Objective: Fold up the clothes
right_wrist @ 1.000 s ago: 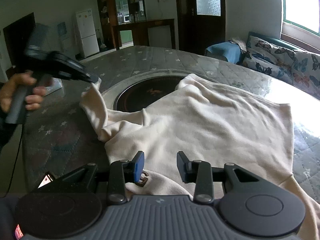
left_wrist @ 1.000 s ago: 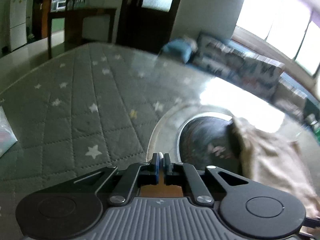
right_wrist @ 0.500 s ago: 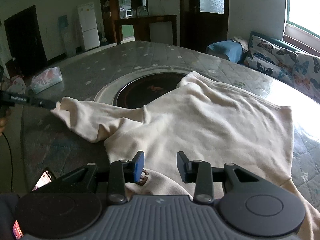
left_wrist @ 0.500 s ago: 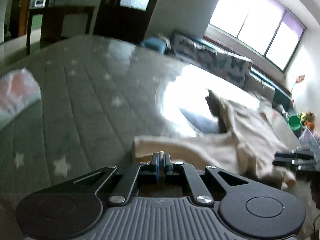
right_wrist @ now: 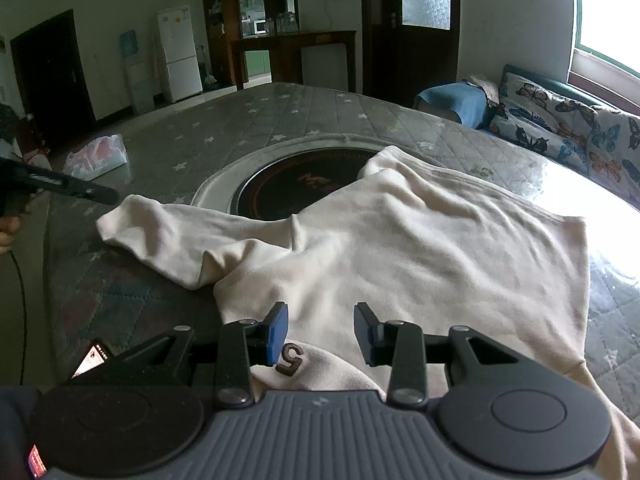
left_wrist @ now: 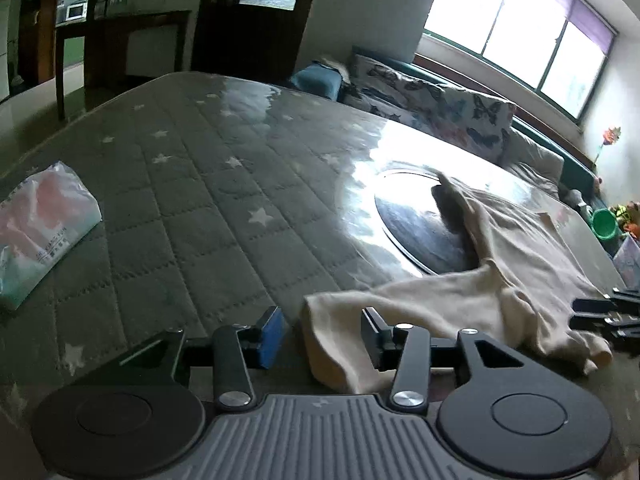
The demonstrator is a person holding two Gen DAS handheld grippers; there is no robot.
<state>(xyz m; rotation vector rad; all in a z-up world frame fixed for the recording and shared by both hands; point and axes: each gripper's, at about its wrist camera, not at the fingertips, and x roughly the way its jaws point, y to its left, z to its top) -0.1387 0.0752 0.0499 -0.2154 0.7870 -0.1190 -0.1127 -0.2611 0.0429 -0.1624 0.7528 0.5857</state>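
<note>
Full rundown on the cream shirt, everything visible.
The cream shirt is soft knit, wrinkled, spread flat on the star-quilted table cover, partly over the dark round inset. One sleeve stretches out sideways. A brown "5" mark sits near the collar. The left hand-held gripper is opening around the cuff.

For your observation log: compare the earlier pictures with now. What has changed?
The left gripper pulled the sleeve out flat to the side; its fingers are now opening, letting go. The right gripper and the shirt body stayed put.
</note>
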